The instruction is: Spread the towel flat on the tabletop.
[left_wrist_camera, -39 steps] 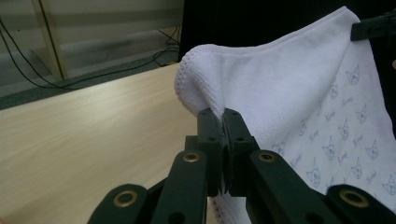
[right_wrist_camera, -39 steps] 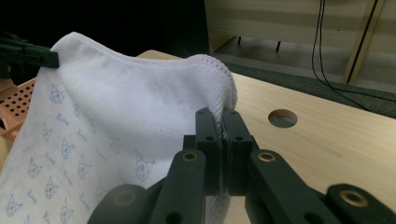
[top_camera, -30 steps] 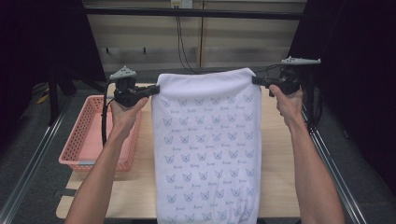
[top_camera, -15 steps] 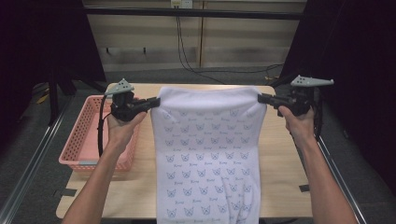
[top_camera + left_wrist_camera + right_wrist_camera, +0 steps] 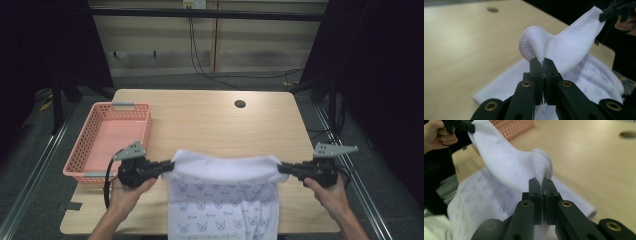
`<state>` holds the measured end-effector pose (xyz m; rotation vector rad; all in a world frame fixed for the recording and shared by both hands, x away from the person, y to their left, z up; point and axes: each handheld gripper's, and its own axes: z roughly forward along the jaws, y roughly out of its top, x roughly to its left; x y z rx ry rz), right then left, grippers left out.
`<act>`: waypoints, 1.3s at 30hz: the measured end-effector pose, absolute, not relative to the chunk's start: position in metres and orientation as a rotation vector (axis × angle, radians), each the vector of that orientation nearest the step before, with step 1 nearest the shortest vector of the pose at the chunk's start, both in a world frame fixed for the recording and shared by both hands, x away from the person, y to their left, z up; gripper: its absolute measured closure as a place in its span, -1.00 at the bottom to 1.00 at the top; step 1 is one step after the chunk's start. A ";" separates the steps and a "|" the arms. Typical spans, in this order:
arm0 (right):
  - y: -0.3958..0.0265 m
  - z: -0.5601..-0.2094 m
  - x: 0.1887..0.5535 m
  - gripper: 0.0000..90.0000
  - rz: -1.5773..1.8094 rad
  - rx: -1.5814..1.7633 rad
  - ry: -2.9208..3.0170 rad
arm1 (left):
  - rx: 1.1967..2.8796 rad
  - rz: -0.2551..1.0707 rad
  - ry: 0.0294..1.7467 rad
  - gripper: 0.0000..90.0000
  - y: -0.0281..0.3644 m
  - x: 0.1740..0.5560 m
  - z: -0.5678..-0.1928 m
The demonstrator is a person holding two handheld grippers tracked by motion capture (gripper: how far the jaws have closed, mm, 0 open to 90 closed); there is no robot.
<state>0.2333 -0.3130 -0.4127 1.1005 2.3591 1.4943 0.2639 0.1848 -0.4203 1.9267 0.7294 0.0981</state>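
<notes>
Left hand-held gripper (image 5: 167, 165) is clamped tight on one corner of the towel (image 5: 225, 200), and in the left gripper view you can see the hem bunched up right above the closed jaws (image 5: 543, 67). Right hand-held gripper (image 5: 284, 169) is doing the same on the opposite corner, jaws pressed together on a puff of stitched edge (image 5: 543, 185). Looks to me like the point of pinching both corners of one short edge is to keep it stretched flat between the hands, so the cloth can be laid down or folded over without bunching.

The held edge runs straight across, roughly 9 to 3 o'clock, raised a little over the near part of the table (image 5: 200, 120) with a slight sag in the middle. From there the rest of the towel drops toward 6 o'clock, over the near edge of the table and out of frame. So its long axis runs 12 to 6, with the printed side facing up in the lower part and the plain white back showing along the raised edge.

The pink basket (image 5: 107, 142) sits at about 10 o'clock from the left gripper, near it but not touching the cloth. There's a round cable hole (image 5: 240, 104) at 12.
</notes>
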 end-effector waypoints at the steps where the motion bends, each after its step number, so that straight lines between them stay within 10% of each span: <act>1: -0.312 -0.421 0.226 0.94 1.495 1.122 2.375 | 1.928 0.057 0.734 0.94 0.186 0.258 -0.428; 17: -0.291 -0.487 0.201 0.94 1.281 1.229 2.645 | 2.251 -0.040 0.762 0.94 0.166 0.235 -0.492; 39: -0.306 -0.496 0.277 0.93 1.079 1.368 2.429 | 2.188 0.140 0.955 0.95 0.134 0.346 -0.496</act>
